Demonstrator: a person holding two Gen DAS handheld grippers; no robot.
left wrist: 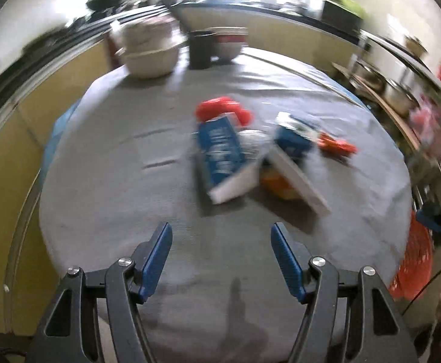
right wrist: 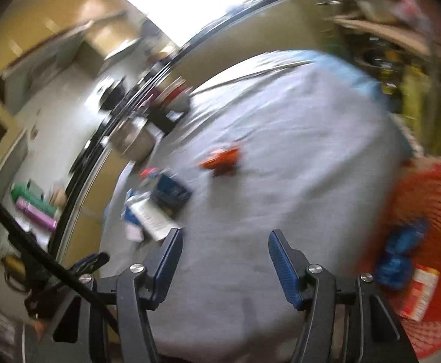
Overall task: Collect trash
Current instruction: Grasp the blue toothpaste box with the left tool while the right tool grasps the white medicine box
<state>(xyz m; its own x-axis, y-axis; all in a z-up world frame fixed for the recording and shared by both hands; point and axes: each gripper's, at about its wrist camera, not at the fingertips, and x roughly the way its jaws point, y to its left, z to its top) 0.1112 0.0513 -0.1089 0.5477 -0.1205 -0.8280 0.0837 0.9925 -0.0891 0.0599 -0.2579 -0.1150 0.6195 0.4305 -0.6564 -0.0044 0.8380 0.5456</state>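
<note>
- My left fingers [left wrist: 221, 261] stand wide apart over the near edge of the grey-covered worktop [left wrist: 114, 181], with nothing between the blue pads.
- My right fingers [right wrist: 223, 266] are spread just as wide and hold nothing; they hang above the same grey cloth.
- Ahead of the left fingers, mid-worktop, the trash lies in a loose heap: a blue carton [left wrist: 220, 151] tilted on its side, a second blue-and-white box [left wrist: 296, 157] just beside it, something orange [left wrist: 278, 184] under them.
- A red wrapper [left wrist: 223, 107] touches the carton's far end; a small orange packet [left wrist: 337, 145] lies apart to the right.
- The red basket [right wrist: 426, 199] sits off the worktop's edge by my right fingers; inside it are a blue crumpled wrapper [right wrist: 397, 257] and what looks like a red-and-white box [right wrist: 420, 293], though blur makes that uncertain.
- Bowls [left wrist: 151, 50] and a dark cup [left wrist: 200, 50] stand at the far edge.
</note>
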